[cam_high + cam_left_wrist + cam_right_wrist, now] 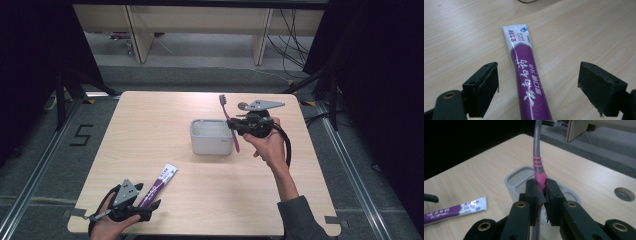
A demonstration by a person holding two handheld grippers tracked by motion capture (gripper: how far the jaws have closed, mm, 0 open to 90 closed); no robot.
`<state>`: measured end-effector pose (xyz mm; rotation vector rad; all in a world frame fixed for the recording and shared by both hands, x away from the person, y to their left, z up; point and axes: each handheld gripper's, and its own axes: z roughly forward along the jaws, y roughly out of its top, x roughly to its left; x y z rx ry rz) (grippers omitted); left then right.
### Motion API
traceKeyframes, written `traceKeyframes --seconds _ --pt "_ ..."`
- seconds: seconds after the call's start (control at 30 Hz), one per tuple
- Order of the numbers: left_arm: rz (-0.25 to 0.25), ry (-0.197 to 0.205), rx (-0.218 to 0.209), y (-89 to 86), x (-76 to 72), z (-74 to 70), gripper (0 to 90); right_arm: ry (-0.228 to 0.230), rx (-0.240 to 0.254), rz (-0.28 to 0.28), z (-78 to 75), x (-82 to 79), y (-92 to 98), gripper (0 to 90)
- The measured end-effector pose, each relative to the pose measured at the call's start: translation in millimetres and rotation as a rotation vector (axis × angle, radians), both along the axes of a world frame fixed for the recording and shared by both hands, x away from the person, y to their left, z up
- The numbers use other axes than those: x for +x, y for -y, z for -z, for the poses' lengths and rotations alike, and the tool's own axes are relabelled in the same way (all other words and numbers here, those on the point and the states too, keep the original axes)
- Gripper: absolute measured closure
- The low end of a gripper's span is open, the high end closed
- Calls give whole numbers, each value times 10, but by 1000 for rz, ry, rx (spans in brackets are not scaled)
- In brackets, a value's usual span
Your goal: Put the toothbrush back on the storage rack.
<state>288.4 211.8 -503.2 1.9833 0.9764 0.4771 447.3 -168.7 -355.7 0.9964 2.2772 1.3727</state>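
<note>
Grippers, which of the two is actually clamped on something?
The right gripper: it pinches the pink toothbrush. The left gripper stands open around the purple toothpaste tube.

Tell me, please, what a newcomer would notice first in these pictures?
First, the pink toothbrush, clamped upright in the right claw over the grey holder at mid-table. Next, the purple toothpaste tube lying flat near the front edge, between the open jaws of the left claw.

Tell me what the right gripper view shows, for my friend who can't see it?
The right gripper pinches a pink and grey toothbrush upright between its two black jaws, just above a grey holder with hollow slots. A purple and white toothpaste tube lies flat on the wooden table to the left.
</note>
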Motion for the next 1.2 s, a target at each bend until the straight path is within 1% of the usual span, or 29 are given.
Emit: traceKeyframes --seconds 0.1,0.13,0.17,0.2,0.27,0.3,0.37,0.4,0.43,0.47,0.5,0.53,0.57,0.6,0.63,0.7,0.73,0.77,0.8,0.83,0.9,0.93,0.97,1.03,1.07,1.1,1.13,1.17,1.2 --pt "2 -1 1 0 -1 0 163 18 20 12 -40 31 -1 823" --pt "1 0 0 0 -1 0 164 4 17 8 -57 43 2 823" --pt "1 -1 0 1 -1 0 164 19 18 9 -67 62 1 823" --pt "2 -1 1 1 -1 1 164 6 35 14 -75 71 -11 823" --pt "2 -1 0 3 0 2 164 29 23 15 -105 107 -9 823" --pt "-1 0 -10 9 -1 4 164 34 30 24 -112 121 -19 823" --pt "2 -1 -1 2 0 1 164 25 41 36 -130 146 -29 823" --pt "1 -1 -2 1 0 1 164 41 37 31 -142 199 -18 823" --pt "1 -1 -2 1 0 1 164 41 37 31 -142 199 -18 823" --pt "1 0 -3 1 0 0 164 39 53 41 -144 243 -23 823" --pt "1 -1 -3 2 0 0 164 39 53 41 -144 243 -23 823" --pt "1 -1 -3 2 -1 1 164 36 55 59 -150 245 -26 823" --pt "2 -1 -3 2 0 1 164 45 53 53 -143 275 -17 823" --pt "2 -2 -2 2 0 0 164 37 66 58 -135 293 -22 823" --pt "7 -3 8 -6 1 -4 163 44 66 72 -107 335 -15 823" --pt "2 -1 -3 2 -2 -3 163 45 74 88 -88 353 -20 823" --pt "3 0 -5 1 -1 -1 163 21 80 85 -79 372 -15 823" --pt "2 0 -4 1 0 0 164 36 80 94 -62 394 -12 823" --pt "8 -3 10 -9 1 -5 163 18 80 98 -61 399 -12 823" --pt "7 -3 8 -6 0 -3 164 35 75 103 -52 419 -9 823" --pt "10 -1 7 -2 1 -3 164 33 82 105 -38 443 -22 823" --pt "1 -3 -8 10 -3 1 163 42 81 95 -30 470 -22 823" --pt "0 -3 -7 11 -4 -1 163 46 82 97 -21 487 -28 823" --pt "4 -4 1 4 -4 -3 164 26 87 116 5 514 -51 823" --pt "5 -3 -1 3 -2 -2 164 35 86 112 17 532 -54 823" --pt "3 -1 -6 3 -1 0 163 13 93 120 26 538 -63 823" --pt "4 -1 -5 3 -1 -1 163 40 82 122 49 568 -62 823" --pt "4 -4 -2 2 -3 -3 164 19 88 121 57 575 -68 823" --pt "9 -2 23 -12 2 -8 164 19 99 129 80 594 -76 823"
